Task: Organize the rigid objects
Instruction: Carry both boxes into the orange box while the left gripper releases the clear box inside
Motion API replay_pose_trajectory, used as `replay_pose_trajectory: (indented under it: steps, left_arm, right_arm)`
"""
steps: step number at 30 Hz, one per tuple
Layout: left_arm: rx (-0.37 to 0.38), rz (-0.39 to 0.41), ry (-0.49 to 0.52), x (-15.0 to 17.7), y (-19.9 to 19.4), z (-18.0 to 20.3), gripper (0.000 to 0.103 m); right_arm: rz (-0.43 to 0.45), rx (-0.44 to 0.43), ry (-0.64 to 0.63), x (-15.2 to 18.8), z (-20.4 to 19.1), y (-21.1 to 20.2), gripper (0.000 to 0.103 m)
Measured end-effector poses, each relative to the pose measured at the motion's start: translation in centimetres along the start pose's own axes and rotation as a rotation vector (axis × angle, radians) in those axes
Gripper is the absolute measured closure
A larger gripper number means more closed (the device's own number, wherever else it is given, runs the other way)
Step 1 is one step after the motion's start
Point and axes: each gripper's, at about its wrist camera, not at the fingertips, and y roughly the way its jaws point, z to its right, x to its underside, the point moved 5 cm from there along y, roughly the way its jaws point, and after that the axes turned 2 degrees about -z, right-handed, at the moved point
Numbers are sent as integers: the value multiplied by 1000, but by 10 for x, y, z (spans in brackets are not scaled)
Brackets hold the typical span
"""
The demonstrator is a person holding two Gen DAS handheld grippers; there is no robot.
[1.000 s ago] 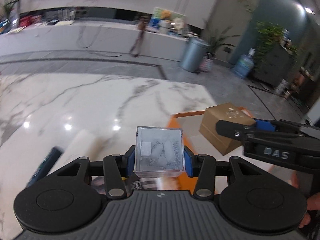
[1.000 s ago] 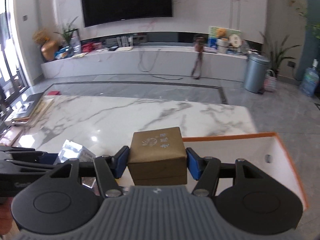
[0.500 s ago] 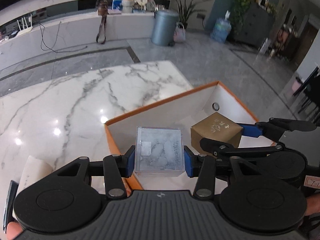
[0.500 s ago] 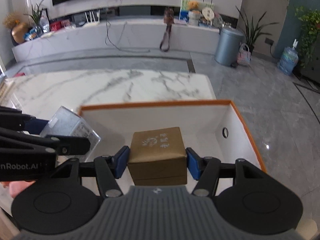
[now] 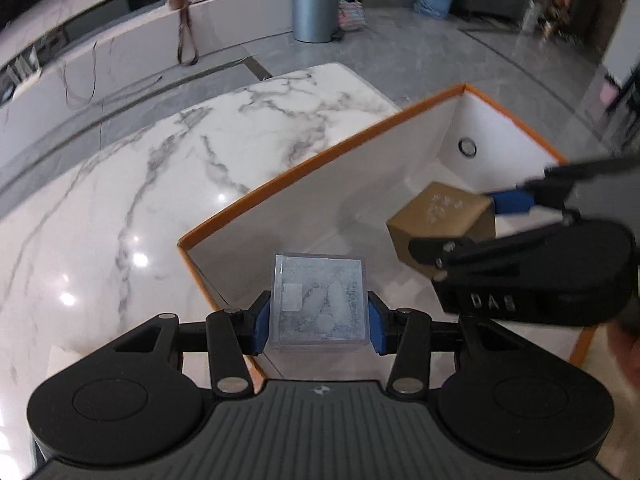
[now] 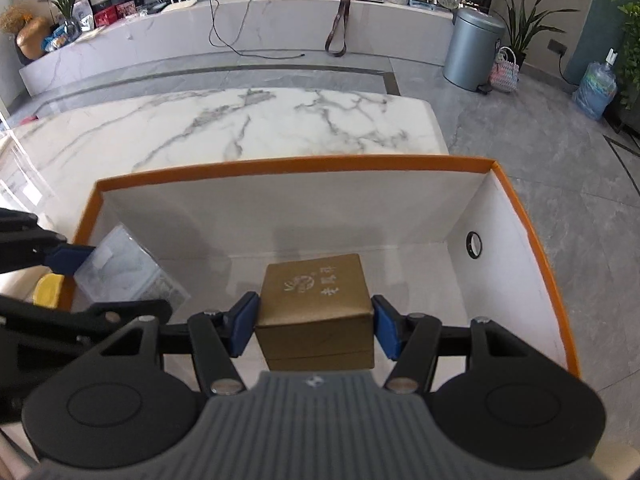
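My left gripper (image 5: 319, 314) is shut on a clear plastic box (image 5: 319, 300) with grey-white contents, held over the left inner corner of a big white bin with an orange rim (image 5: 320, 152). My right gripper (image 6: 314, 324) is shut on a gold-brown cardboard box (image 6: 316, 300) with pale printing on its lid, held low inside the same bin (image 6: 292, 166). In the left wrist view the gold-brown box (image 5: 440, 220) and right gripper (image 5: 472, 224) hang to the right. In the right wrist view the clear box (image 6: 124, 272) and the left gripper (image 6: 112, 276) show at the left wall.
The bin stands on a white marble table (image 6: 240, 124) near its right end. A round grommet hole (image 6: 474, 245) is in the bin's right wall. A yellow object (image 6: 48, 289) lies just outside its left wall. Grey floor and a metal trash can (image 6: 472, 50) lie beyond.
Both grippers moved forward and down from above the table to over and into the orange-rimmed bin, each still holding its box. The left gripper has rolled.
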Motion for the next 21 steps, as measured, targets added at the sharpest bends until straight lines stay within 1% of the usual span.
replay_pose_trajectory:
  steps: [3,5,10,12,13,17,20,21]
  left_arm:
    - [-39,10,81,1,4,8,49]
    - [-50,12,111,2,7,12,49]
    - [-120,31,190,6,11,18,49]
    - [-152,37,222,6,13,20,45]
    - [-164,39,240,7,13,21,45]
    - [-187,57,262,8,14,23,43]
    - [-234,85,265,6,13,21,33]
    - [-233,93,264,7,12,20,32]
  right_arm:
    - [-14,2,-4,-2,1,9,42]
    - [-28,-5,-8,-3,1,13,42]
    - [-38,-5,-34,-3,-5,17,42]
    - [-42,-10,-32,-2,-6,16,42]
    - [-44,-12,-31,-2,-7,17,42]
    - [-55,-22,-26,0,-11,20,42]
    - [-61,-24,-21,1,-14,21,42]
    - [-62,-24,-20,2,-14,20,42]
